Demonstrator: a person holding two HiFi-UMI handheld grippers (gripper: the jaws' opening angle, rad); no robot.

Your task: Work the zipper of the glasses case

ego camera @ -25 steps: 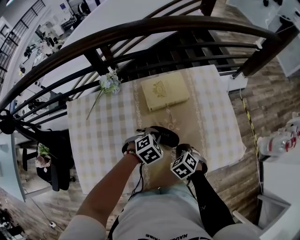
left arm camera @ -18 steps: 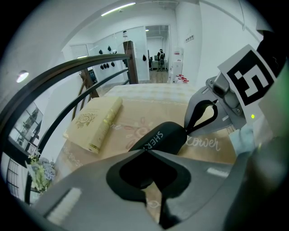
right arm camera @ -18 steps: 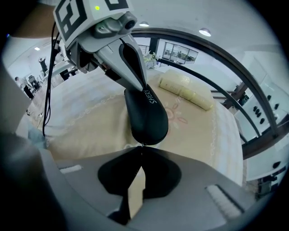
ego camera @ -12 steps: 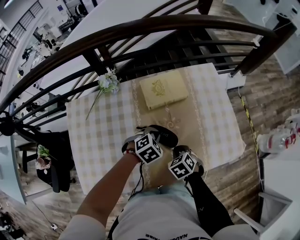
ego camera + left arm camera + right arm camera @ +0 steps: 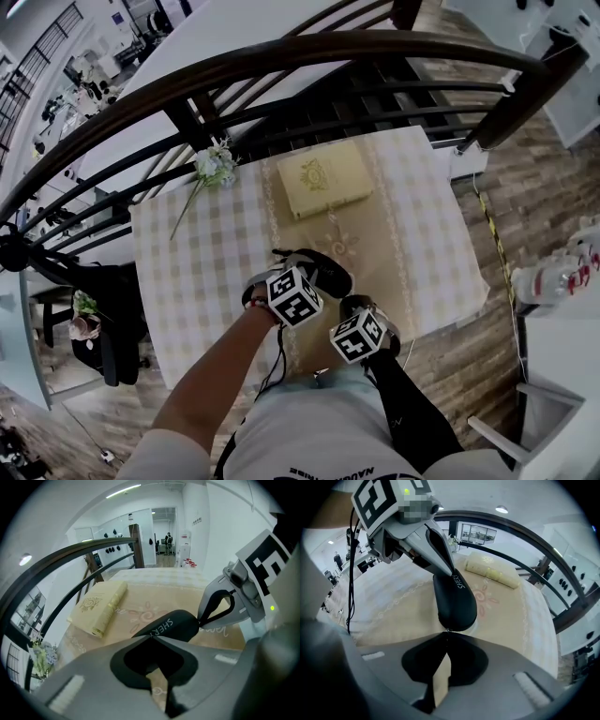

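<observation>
The black glasses case lies on the beige runner near the table's front edge. In the left gripper view, my left gripper is shut, with its tips pinching the near end of the case. In the right gripper view, my right gripper is shut on the small zipper pull at the other end of the case. The left gripper reaches down onto the case's far end in that view. In the head view, both marker cubes hide the jaws.
A cream book lies on the runner behind the case. A sprig of pale flowers rests at the table's back left. A dark curved railing arches over the back. The checked tablecloth spreads out on both sides.
My right gripper has drifted a little to the left and toward me. The left gripper and the case have hardly moved.
</observation>
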